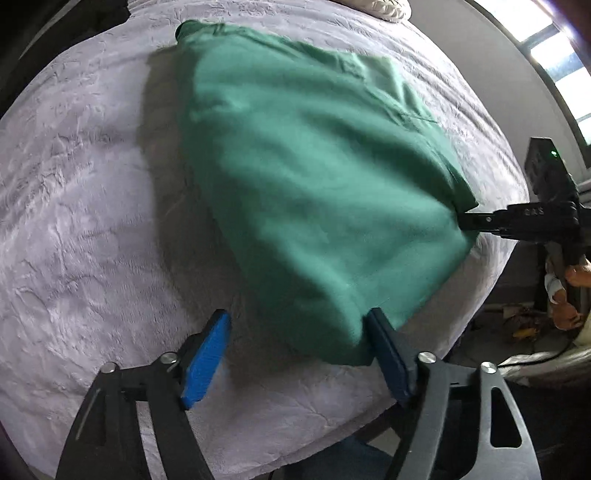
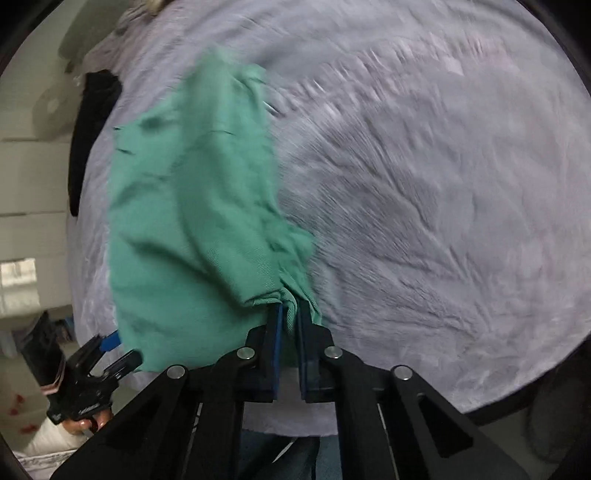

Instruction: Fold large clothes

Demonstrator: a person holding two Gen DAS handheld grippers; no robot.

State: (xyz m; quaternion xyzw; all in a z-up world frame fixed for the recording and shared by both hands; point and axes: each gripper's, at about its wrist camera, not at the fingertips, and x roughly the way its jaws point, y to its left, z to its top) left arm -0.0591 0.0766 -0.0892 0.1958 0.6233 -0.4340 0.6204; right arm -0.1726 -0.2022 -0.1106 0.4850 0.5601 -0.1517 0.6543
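A large green garment (image 1: 314, 177) lies on a pale lilac fleece bedcover (image 1: 81, 206), lifted along its near edge. My left gripper (image 1: 299, 332) is open, its blue pads wide apart; the garment's near corner rests against the right pad (image 1: 388, 354). My right gripper (image 2: 290, 317) is shut on a bunched corner of the green garment (image 2: 192, 206). In the left wrist view the right gripper (image 1: 469, 221) holds the cloth's right corner. In the right wrist view the left gripper (image 2: 114, 350) stands open at the cloth's left corner.
The bedcover (image 2: 424, 184) spreads wide on the right of the garment. A dark cloth (image 2: 92, 122) lies at the bed's far left edge. A white pillow (image 1: 384, 9) sits at the bed's far end. A bright window (image 1: 554, 51) is on the right.
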